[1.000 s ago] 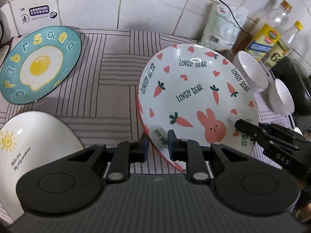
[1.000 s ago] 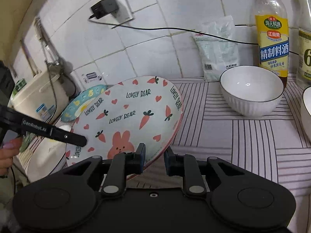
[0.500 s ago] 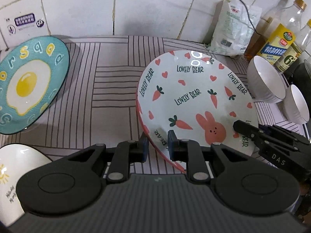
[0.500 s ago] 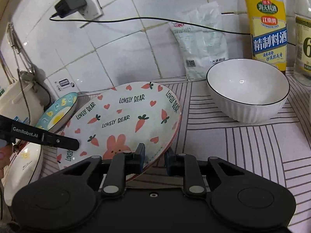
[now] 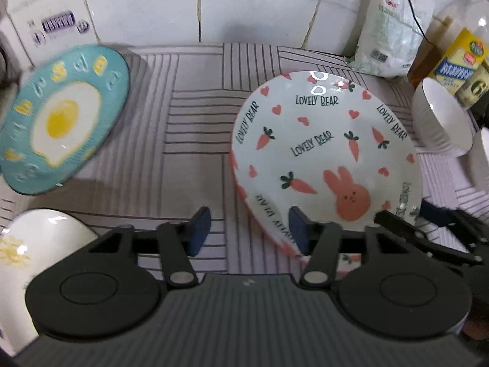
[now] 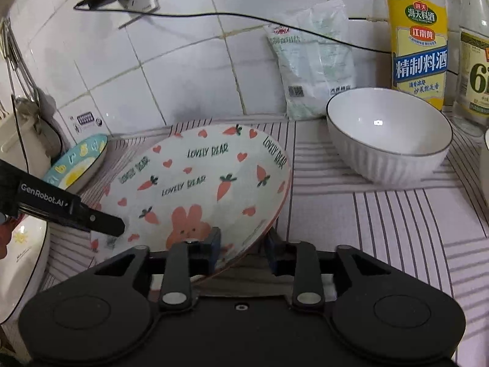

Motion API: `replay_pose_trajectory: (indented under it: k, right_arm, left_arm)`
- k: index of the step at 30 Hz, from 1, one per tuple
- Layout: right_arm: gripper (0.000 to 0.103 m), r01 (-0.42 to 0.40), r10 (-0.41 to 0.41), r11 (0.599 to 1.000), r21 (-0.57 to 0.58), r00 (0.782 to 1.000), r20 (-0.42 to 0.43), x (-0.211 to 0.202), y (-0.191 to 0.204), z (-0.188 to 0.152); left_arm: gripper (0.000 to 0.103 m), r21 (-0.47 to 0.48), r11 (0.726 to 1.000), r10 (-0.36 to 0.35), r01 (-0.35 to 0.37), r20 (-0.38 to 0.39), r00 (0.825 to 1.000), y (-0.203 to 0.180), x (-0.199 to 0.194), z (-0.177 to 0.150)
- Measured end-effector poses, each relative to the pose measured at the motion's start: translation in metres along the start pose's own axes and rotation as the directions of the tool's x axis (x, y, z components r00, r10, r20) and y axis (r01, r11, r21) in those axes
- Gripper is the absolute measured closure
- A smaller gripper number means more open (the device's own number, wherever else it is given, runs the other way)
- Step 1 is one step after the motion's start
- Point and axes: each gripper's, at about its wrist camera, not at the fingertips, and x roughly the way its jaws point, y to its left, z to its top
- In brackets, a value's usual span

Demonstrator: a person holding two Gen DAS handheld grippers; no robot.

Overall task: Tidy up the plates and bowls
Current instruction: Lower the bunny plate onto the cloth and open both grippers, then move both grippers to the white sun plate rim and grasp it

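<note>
Now, plate (image 5: 324, 153): between our grippers, resting on the mat, rim within both gaps.
Left gripper (image 5: 246, 229): jaws just opened, apart, astride left rim.
Right gripper (image 6: 241, 247): jaws just opened, apart, astride right rim.

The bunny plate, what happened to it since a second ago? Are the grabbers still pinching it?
No. Both have just been opening: the left gripper and the right gripper have let go of the bunny plate, though its rim still sits between their spread fingers. The plate has come down onto the striped cloth. The egg plate, the sun plate and the white bowl stayed where they were.
</note>
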Motion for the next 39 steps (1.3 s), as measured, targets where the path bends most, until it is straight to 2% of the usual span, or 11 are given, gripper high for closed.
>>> replay_pose_trajectory:
  k: [1,3,6,8,14,18,24,33,39]
  right_arm:
    - [0.035,0.004,-0.004,1.0,0.0,1.0,-0.006,-0.004,0.002,-0.001]
    - [0.033,0.023,-0.023,1.0,-0.008,1.0,0.002,-0.013,0.006,-0.003]
    - [0.026,0.052,-0.052,0.999,-0.009,0.999,0.001,-0.027,0.01,-0.001]
    - [0.017,0.051,-0.051,0.999,-0.005,0.999,0.013,-0.038,0.012,0.0]
    - [0.014,0.048,-0.048,0.999,0.011,0.998,0.044,-0.075,0.021,0.006]
    - [0.013,0.033,-0.037,0.998,0.059,0.996,0.078,-0.103,0.031,0.0]
    - [0.013,0.006,-0.016,0.996,0.087,0.994,0.11,-0.137,0.048,-0.011]
    - [0.013,-0.07,0.074,0.997,-0.037,0.99,0.122,-0.183,0.09,-0.01]
    - [0.013,-0.085,0.1,0.989,-0.123,0.988,0.116,-0.196,0.116,-0.016]
  left_arm:
    - [0.047,0.004,1.0,0.004,-0.004,-0.005,1.0,0.0,-0.004,-0.001]
    - [0.043,-0.005,1.0,0.006,-0.006,-0.001,1.0,0.002,-0.013,-0.004]
    - [0.037,0.008,1.0,0.016,-0.016,0.024,1.0,0.002,-0.03,-0.009]
    - [0.034,0.021,1.0,0.014,-0.015,0.034,0.999,0.0,-0.041,-0.013]
    - [0.025,0.01,1.0,-0.029,0.029,0.055,0.998,0.0,-0.074,-0.026]
    - [0.024,0.011,0.999,-0.052,0.051,0.053,0.997,0.001,-0.1,-0.041]
    - [0.021,0.03,0.999,-0.046,0.044,0.073,0.996,0.001,-0.135,-0.064]
    - [0.018,0.021,0.997,-0.074,0.072,0.098,0.992,0.007,-0.168,-0.096]
    - [0.017,0.046,0.998,-0.036,0.032,0.099,0.994,0.016,-0.175,-0.114]
